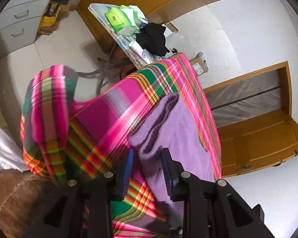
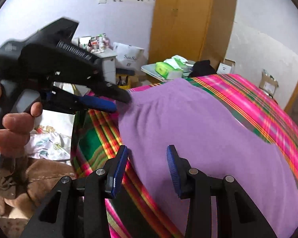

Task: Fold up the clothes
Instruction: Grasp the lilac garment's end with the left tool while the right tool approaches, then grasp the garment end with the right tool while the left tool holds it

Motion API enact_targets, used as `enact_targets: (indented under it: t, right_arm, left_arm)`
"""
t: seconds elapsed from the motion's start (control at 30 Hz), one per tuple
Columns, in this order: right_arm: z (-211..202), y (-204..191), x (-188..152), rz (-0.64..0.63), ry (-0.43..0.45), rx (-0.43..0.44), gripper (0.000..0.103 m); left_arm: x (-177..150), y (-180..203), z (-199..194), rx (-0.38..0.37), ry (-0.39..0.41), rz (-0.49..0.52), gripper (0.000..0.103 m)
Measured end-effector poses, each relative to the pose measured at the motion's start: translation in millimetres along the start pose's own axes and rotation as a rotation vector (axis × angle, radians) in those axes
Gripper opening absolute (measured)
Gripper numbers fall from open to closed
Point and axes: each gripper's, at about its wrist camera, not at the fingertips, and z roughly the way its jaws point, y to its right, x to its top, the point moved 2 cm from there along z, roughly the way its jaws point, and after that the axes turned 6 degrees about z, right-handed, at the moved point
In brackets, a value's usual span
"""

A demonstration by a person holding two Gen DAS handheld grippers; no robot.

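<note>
Garment: the purple garment [image 2: 188, 129] lies spread on the plaid cloth [image 2: 258, 99], with one edge rolled into a ridge [image 1: 159, 123] on your left side.
Left tongs: your left gripper [image 1: 147, 170] stands with its jaws apart at a middling gap, the rolled edge between the pads but not pinched. From the other camera the same tool [image 2: 117, 101] points at the garment's far corner.
Right tongs: your right gripper [image 2: 147, 170] is spread wide just over the near part of the garment, holding nothing.
Stage: the scene fits either taking hold for a fold or letting go after one; I cannot tell which.
Risk, cloth: the plaid cloth lies loose and bunched at its corner [image 1: 47, 115]. Close low and you may catch it along with the garment, and the whole surface drags.
Risk, roll: if only the top layer of the ridge is pinched, the rest would likely slide out and the fold go crooked.
Risk, blur: both views smear at the edges, so fine contact is hard to judge.
Surface: soft and cloth-covered, probably yielding under pressure.
Room: a cluttered side table [image 1: 101, 17] with a green pack [image 1: 117, 19], a grey drawer unit [image 1: 17, 19] and wooden doors [image 1: 258, 138].
</note>
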Motion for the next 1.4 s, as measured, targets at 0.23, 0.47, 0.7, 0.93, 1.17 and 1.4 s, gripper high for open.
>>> enact_targets:
  t: [0.23,0.47,0.7,0.93,1.17,1.4]
  right_arm:
    - [21.9,-16.9,12.5,-0.058,0.008,-0.053,0.043]
    - [38.5,-32.8,20.2,-0.124,0.014,-0.113,0.042]
    - [49.9,-45.3,31.0,-0.169,0.030,-0.198,0.042]
    - [61.2,-48.2,40.4,-0.171,0.038,-0.265,0.042]
    - [56.7,-40.2,40.4,-0.099,0.053,-0.240,0.029]
    - [49.4,-34.0,39.7,-0.051,0.079,-0.231,0.014]
  left_arm:
    - [9.1,-2.7,9.6,-0.023,-0.017,-0.025,0.029]
    - [10.7,-4.4,6.9,-0.056,-0.013,-0.048,0.029]
    - [14.0,1.0,0.4,-0.094,-0.006,-0.051,0.029]
    - [16.3,3.8,-0.3,-0.106,-0.008,-0.042,0.029]
    - [22.8,3.1,-2.7,-0.110,-0.005,-0.034,0.029]
    - [46.5,0.7,15.6,-0.148,-0.079,-0.039,0.037]
